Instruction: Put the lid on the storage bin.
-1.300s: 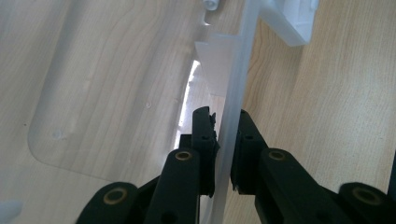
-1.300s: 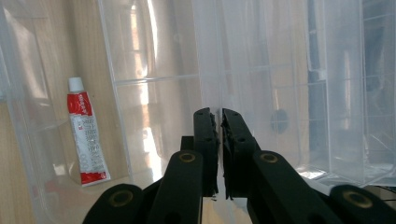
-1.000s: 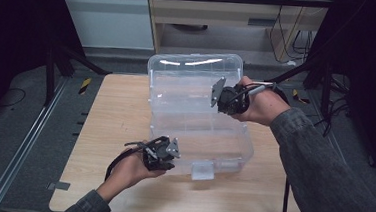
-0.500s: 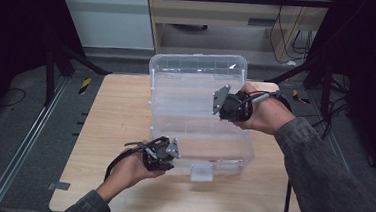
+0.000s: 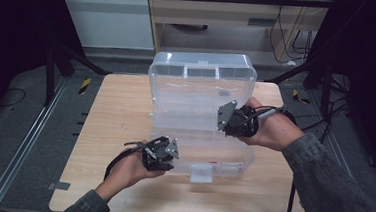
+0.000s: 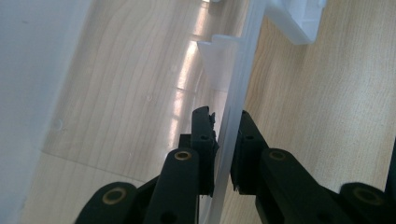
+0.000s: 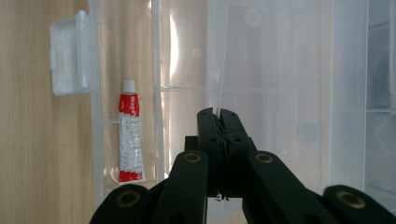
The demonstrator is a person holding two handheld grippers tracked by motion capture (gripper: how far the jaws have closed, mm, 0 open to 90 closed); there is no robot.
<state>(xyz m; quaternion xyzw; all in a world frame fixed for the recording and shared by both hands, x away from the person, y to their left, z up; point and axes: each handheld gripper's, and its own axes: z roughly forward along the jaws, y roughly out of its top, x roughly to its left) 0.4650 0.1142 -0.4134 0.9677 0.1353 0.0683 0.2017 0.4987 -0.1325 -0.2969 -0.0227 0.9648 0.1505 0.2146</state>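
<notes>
Wooden tabletop (image 5: 120, 116) on grey floor (image 5: 18, 139); metal rail (image 5: 19, 159) along its left, wooden cabinet (image 5: 222, 18) behind, tangled cables (image 5: 325, 115) at right.

Both grippers, left gripper (image 5: 165, 149) and right gripper (image 5: 231, 120), are black, each topped by a grey three-cornered plate with small dark screw holes, and each trails a black cable. In the gripper views the jaws are matte black linkage bars, pinned with brass-coloured round rivets at the joints, ending in narrow flat pads with small screw holes. The person wears dark grey-green long sleeves on both forearms.
</notes>
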